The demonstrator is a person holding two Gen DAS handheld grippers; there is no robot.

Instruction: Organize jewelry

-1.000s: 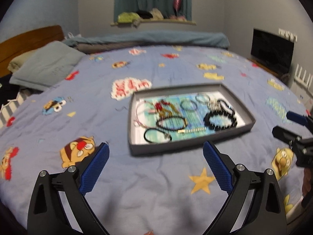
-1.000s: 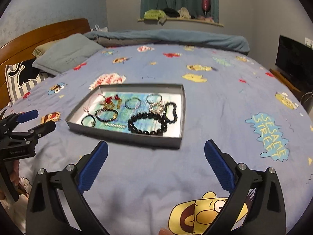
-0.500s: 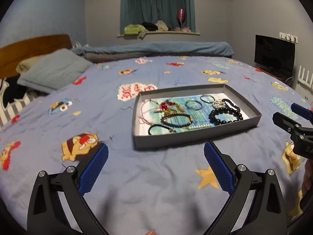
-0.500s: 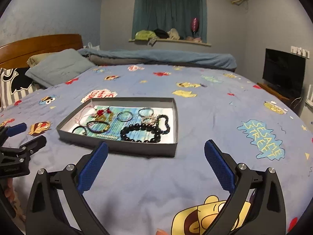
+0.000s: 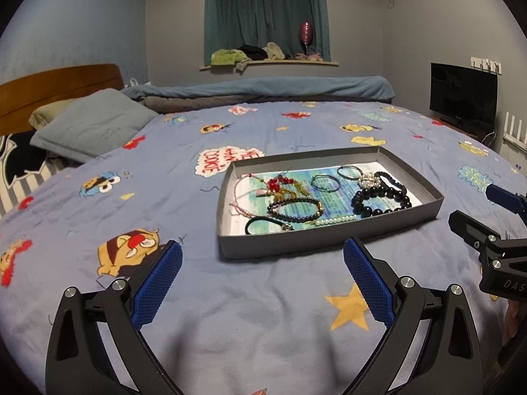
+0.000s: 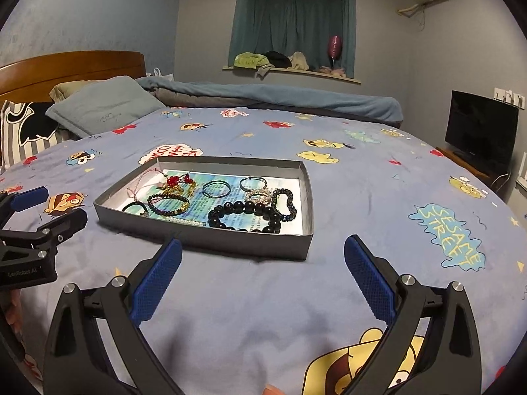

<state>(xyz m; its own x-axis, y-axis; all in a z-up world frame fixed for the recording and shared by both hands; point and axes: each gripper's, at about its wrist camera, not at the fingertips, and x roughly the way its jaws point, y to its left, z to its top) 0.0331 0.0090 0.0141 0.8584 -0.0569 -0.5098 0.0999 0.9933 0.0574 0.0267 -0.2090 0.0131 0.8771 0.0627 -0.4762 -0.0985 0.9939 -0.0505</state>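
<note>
Short of the grey tray [image 5: 329,240], the left gripper [image 5: 262,279] hangs above the blue cartoon bedspread [image 5: 164,204] with its 2 blue pads spread wide and nothing between them. The right gripper [image 6: 263,279] does likewise on the tray's other side, jaws equally wide and empty.

Inside the tray, on a printed paper liner, lie the pieces to be sorted: a big black bead bracelet [image 6: 245,215] at the near right corner, a smaller dark bead bracelet [image 5: 294,207] nearer the middle, a strand of pale pearls [image 5: 336,220] against the near wall, 2 thin metal bangles toward the far wall, a red-and-gold charm piece [image 5: 283,186], and a pink cord at the left end.

The risk, as I judge it, is snagging: several pieces touch or overlap, so pinching 1 may drag a neighbour, and the soft bedding could let the light tray tilt or slide under a push.

Which strands are actually tangled is hard to make out, and the near wall hides part of the pearls.
</note>
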